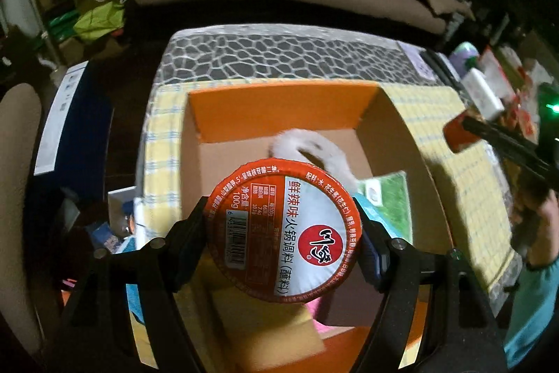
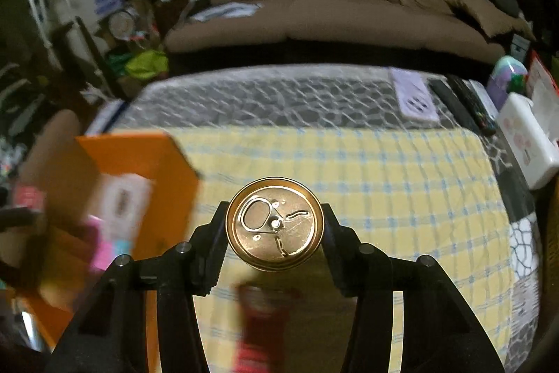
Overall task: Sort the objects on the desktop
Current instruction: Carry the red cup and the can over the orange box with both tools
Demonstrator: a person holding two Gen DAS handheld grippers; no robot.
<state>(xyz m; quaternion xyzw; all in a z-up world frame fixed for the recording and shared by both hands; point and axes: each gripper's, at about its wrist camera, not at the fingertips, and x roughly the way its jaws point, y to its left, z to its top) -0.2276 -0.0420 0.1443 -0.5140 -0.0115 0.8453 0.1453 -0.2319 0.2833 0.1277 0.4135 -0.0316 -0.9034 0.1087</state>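
My left gripper [image 1: 283,229] is shut on a round sauce cup [image 1: 283,229] with a red-and-white printed lid, held over the open orange cardboard box [image 1: 279,103]. Inside the box lie a white fluffy thing [image 1: 314,149], a green packet [image 1: 387,194], and yellow and pink items near the bottom. My right gripper [image 2: 275,226] is shut on a drink can [image 2: 275,224], whose gold top with pull tab faces the camera; its red body blurs below. The can hangs above the yellow checked cloth [image 2: 384,184], right of the box [image 2: 139,156]. The right gripper [image 1: 457,133] with its red can also shows in the left wrist view.
The cloth lies on a table [image 2: 279,97] with a dark pebble-pattern cover. A lilac booklet [image 2: 415,97], remote controls [image 2: 461,103] and a white case [image 2: 527,142] sit at the table's right. A brown sofa [image 2: 332,9] stands behind. A person's hand and teal sleeve [image 1: 538,285] show at right.
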